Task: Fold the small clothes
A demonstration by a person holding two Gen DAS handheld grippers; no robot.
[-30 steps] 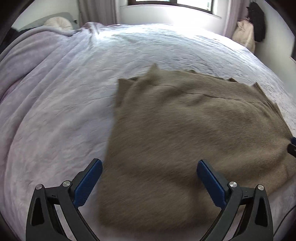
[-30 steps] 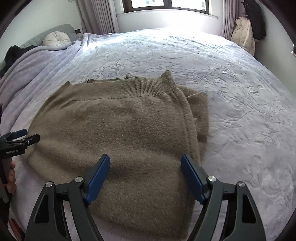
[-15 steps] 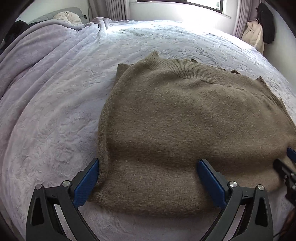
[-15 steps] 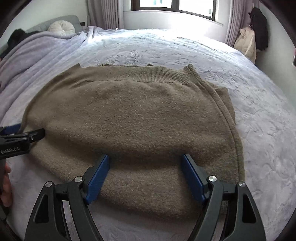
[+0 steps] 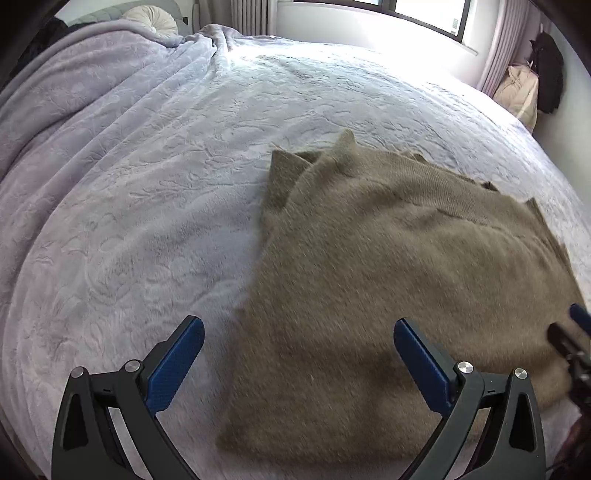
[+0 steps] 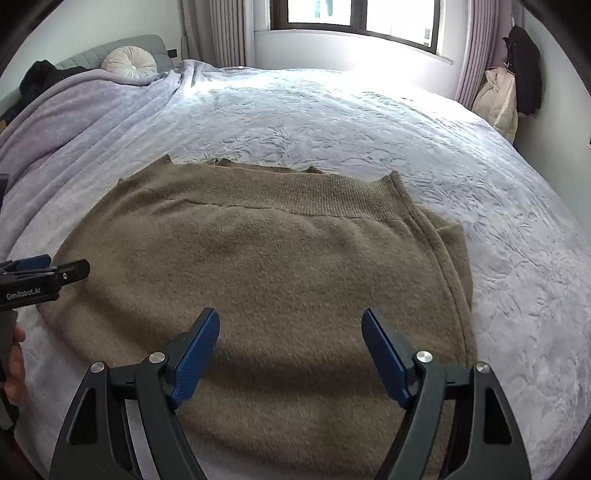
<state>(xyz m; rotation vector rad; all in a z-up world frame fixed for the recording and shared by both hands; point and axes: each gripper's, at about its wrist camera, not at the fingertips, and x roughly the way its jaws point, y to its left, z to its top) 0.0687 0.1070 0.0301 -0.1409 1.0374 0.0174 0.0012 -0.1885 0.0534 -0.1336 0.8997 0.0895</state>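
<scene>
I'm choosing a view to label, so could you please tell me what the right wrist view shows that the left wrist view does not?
Only the right wrist view shows the sweater's ribbed band sharply, the window panes and a hand. Only the left wrist view shows bare bedspread beside the sweater's left edge. Both show the sweater flat on the bed, the round cushion and both hand-held grippers, left and right, open.

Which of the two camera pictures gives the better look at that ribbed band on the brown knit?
The right wrist view: the ribbed band runs sharp and unbroken across the brown knit. The left wrist view shows it only at a slant, partly blurred.
</scene>
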